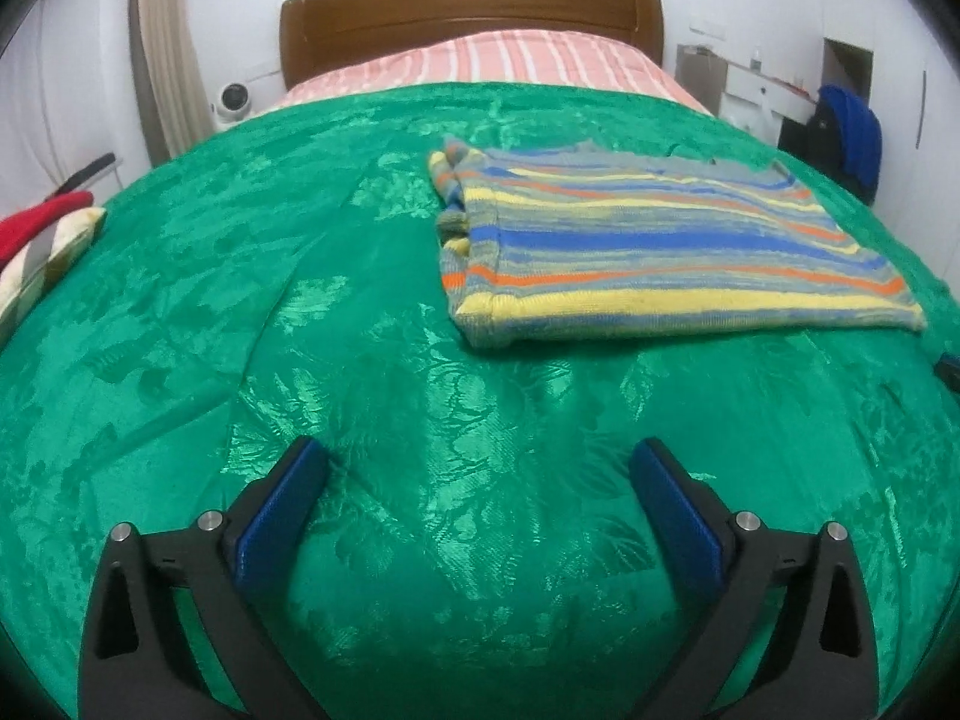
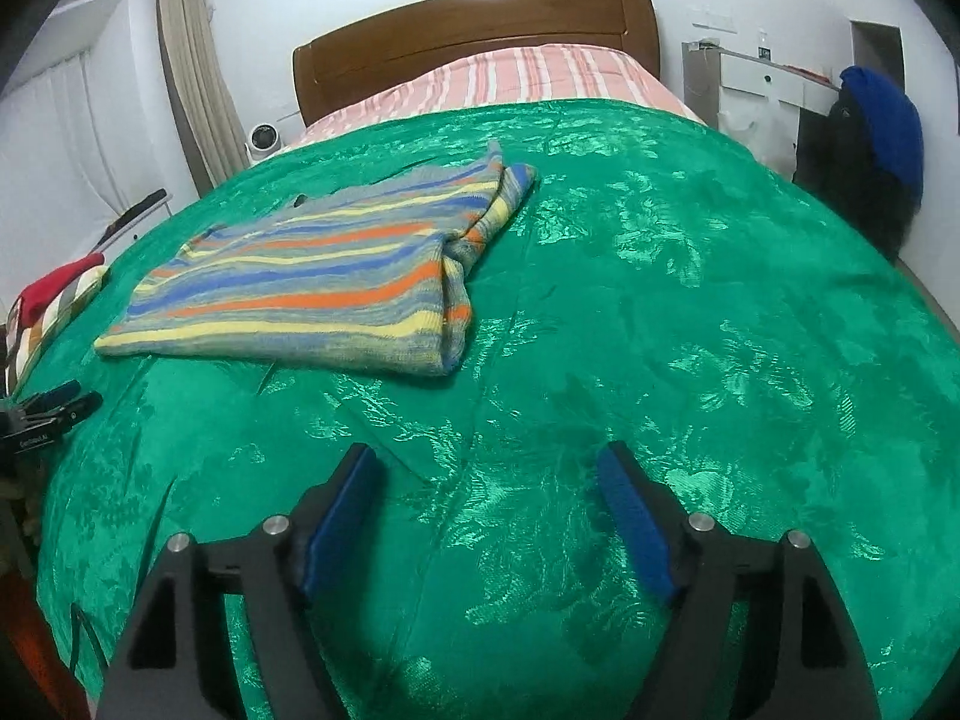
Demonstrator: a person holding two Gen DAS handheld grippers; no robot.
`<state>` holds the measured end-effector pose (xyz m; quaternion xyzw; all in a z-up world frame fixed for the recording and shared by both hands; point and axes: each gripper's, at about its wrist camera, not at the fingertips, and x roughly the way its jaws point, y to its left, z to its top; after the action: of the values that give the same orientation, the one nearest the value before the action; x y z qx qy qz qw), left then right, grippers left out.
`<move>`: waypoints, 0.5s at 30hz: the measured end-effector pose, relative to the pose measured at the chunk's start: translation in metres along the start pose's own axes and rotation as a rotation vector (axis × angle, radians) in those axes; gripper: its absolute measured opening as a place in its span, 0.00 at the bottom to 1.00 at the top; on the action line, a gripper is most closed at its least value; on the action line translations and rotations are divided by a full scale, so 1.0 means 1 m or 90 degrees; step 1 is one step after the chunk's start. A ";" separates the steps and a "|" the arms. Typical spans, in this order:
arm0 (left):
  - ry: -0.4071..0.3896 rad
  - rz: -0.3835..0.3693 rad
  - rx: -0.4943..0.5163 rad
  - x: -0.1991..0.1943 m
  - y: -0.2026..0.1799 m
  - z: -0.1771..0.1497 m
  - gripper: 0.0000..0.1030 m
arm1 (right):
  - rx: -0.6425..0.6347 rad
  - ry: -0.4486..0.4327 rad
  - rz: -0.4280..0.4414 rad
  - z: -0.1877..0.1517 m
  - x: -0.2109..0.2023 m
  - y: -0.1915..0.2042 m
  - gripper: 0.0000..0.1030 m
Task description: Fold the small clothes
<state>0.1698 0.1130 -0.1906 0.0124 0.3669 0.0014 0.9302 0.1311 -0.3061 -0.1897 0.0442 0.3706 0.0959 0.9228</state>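
Observation:
A striped knit sweater (image 1: 660, 240) in blue, yellow, orange and grey lies folded flat on the green bedspread (image 1: 300, 330). In the left wrist view it is ahead and to the right; in the right wrist view the sweater (image 2: 300, 294) is ahead and to the left. My left gripper (image 1: 480, 456) is open and empty, low over the bedspread, short of the sweater. My right gripper (image 2: 486, 462) is open and empty, over the bedspread (image 2: 660, 330), to the right of the sweater's near edge. The left gripper also shows in the right wrist view (image 2: 66, 399) at the left edge.
A red and checked cloth pile (image 1: 42, 240) lies at the bed's left edge. A pink striped quilt (image 1: 480, 60) and wooden headboard (image 1: 468, 6) are at the far end. A blue garment (image 2: 882, 126) hangs at the right by a white desk.

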 end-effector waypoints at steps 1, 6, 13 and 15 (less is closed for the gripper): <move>-0.001 0.003 0.002 0.000 0.000 0.000 0.99 | 0.002 -0.002 0.002 -0.001 0.000 -0.001 0.74; -0.006 0.002 0.002 -0.002 -0.001 -0.006 0.99 | 0.004 -0.008 -0.001 -0.002 0.001 0.000 0.74; -0.007 0.003 0.003 -0.003 -0.002 -0.007 0.99 | 0.004 -0.009 -0.001 -0.003 0.001 0.000 0.74; -0.006 0.003 0.003 -0.002 -0.002 -0.006 0.99 | 0.004 -0.009 -0.001 -0.003 0.001 0.000 0.74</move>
<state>0.1638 0.1115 -0.1937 0.0152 0.3622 0.0025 0.9320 0.1297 -0.3062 -0.1921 0.0478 0.3645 0.0938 0.9252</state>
